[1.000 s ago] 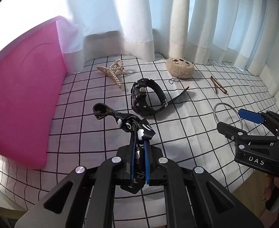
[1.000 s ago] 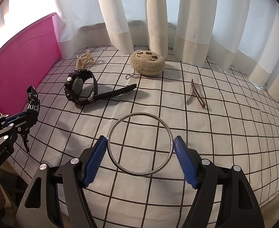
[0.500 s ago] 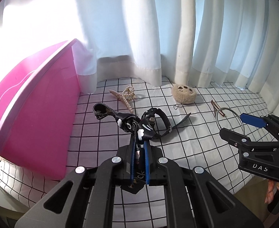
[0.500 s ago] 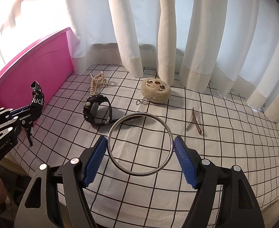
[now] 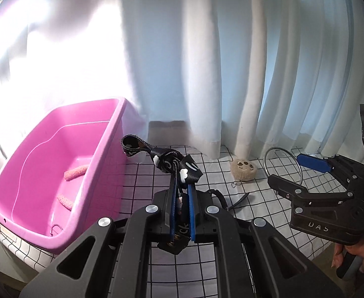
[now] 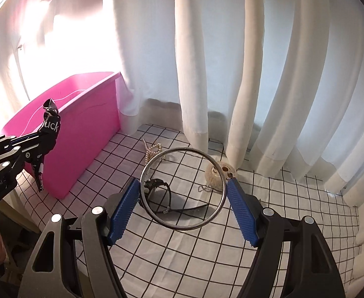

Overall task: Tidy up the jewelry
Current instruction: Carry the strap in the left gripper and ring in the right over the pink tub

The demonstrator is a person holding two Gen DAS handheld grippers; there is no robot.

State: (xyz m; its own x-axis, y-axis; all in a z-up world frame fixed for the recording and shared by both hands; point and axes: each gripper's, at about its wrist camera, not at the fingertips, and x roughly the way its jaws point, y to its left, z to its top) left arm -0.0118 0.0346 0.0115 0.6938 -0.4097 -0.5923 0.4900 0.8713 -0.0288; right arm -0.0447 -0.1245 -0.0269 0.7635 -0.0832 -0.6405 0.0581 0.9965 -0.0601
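White curtains hang behind a grid-checked cloth [image 6: 206, 243], with a pink bin [image 5: 57, 164] at its left end. From the left gripper [image 5: 181, 198] the bin lies ahead and to the left, open top below the jaws; this gripper is the nearer of the two. Its jaws are almost closed, pinching a black strap [image 5: 174, 166] whose long axis runs forward and up-left from the pads, loop end toward the bin. The right gripper [image 6: 182, 198] sits farther right, jaws wide, pads pressing opposite sides of a steel ring [image 6: 146, 168] held aloft. A watch [image 6: 157, 186] and pearls [image 6: 154, 149] remain on the cloth beyond.
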